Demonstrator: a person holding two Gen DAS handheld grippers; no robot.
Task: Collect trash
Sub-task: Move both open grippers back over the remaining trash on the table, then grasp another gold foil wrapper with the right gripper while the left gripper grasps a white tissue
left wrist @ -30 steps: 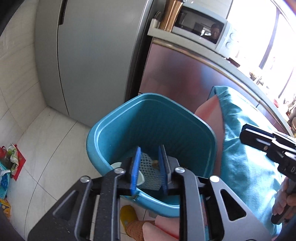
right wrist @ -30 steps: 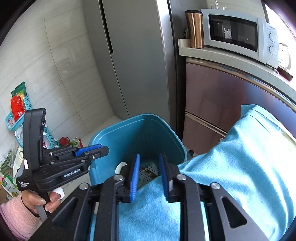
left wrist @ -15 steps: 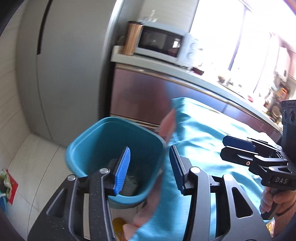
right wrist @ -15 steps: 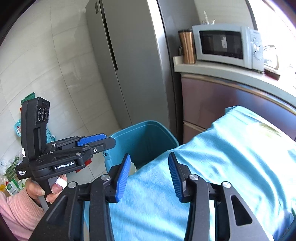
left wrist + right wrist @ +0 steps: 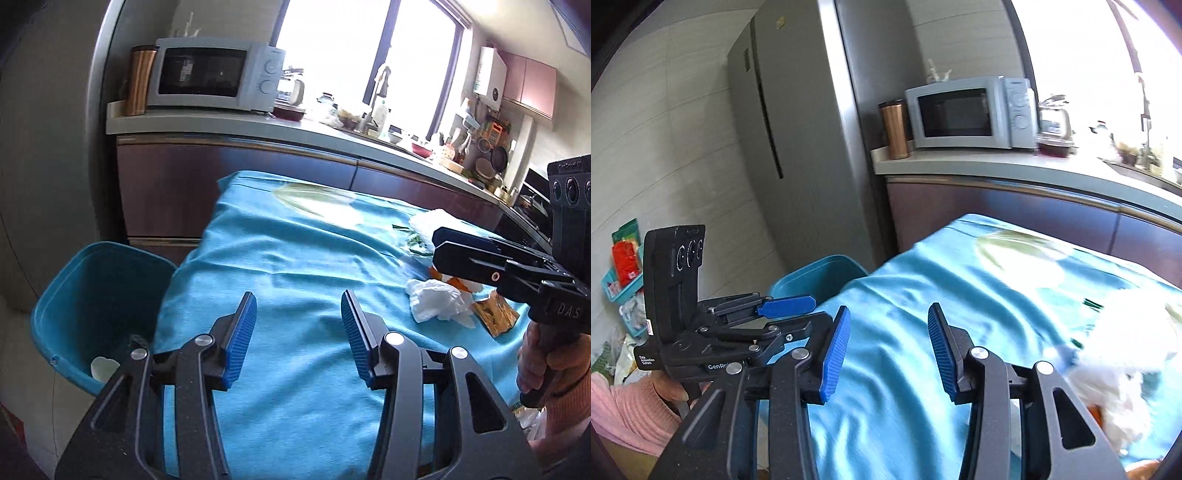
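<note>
The blue-clothed counter (image 5: pixel 295 258) is carrying the remaining trash at its right end; the blue bin (image 5: pixel 92 295) is standing at its left edge. Both claws, left (image 5: pixel 299 325) still widening and right (image 5: pixel 886 343) apart, are holding nothing. Judged step: reaching. The crumpled tissue (image 5: pixel 436 302) probably needs grasping next.

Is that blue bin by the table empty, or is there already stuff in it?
Not empty. The blue bin has a pale scrap lying at its bottom in the left wrist view. How much more it holds cannot be told; its inside is mostly hidden.
</note>
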